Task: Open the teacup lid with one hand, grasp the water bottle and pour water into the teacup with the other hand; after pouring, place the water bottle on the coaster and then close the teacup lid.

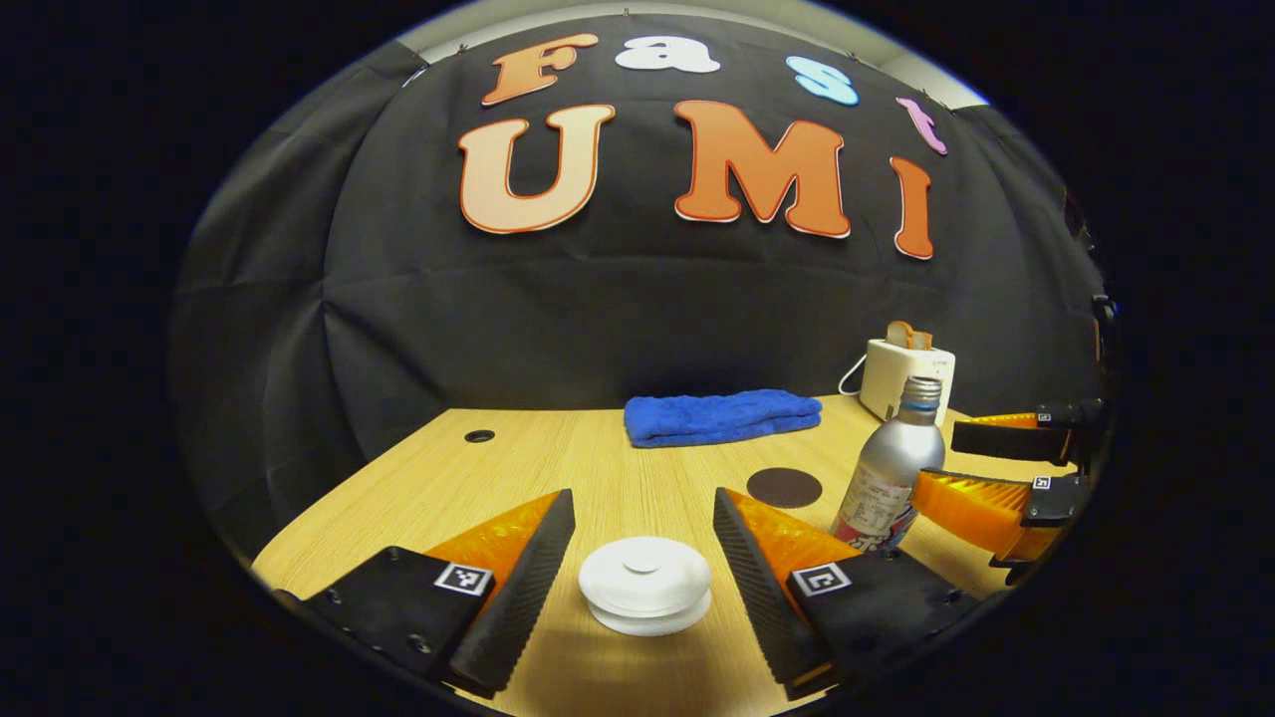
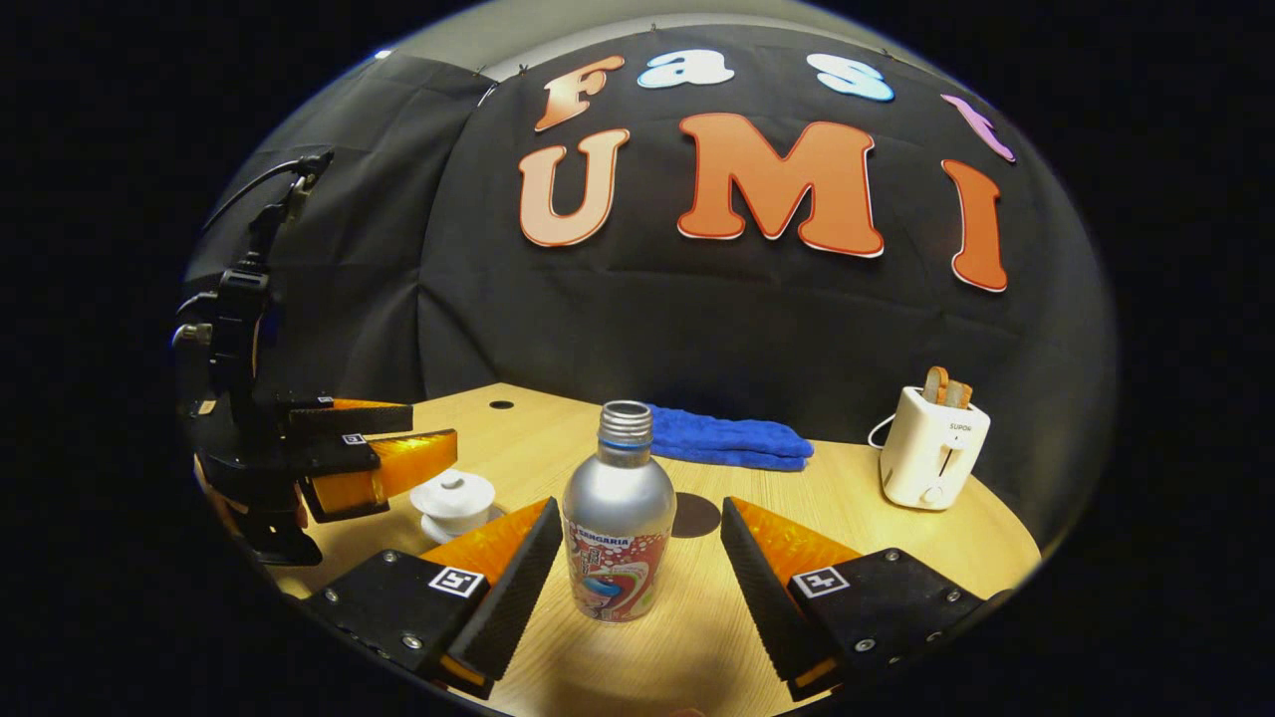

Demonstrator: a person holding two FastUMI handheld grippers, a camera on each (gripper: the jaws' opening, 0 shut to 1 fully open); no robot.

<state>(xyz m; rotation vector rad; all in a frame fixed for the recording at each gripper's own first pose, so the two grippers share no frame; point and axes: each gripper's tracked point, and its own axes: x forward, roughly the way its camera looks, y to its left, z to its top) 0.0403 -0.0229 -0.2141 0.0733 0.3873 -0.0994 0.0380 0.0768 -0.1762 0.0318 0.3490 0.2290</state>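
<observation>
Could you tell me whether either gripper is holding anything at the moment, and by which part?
Nothing is held. The left gripper stands open around the teacup lid, the right gripper open around the bottle.

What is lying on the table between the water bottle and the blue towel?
The round dark coaster lies between the water bottle and the blue towel, just behind the bottle, as the right gripper view shows; around it is bare table.

Wooden table (image 2: 877,543) bears teacup (image 1: 645,586), bottle (image 2: 618,533), coaster (image 1: 784,487), towel (image 1: 722,415), toaster (image 2: 932,448).
</observation>
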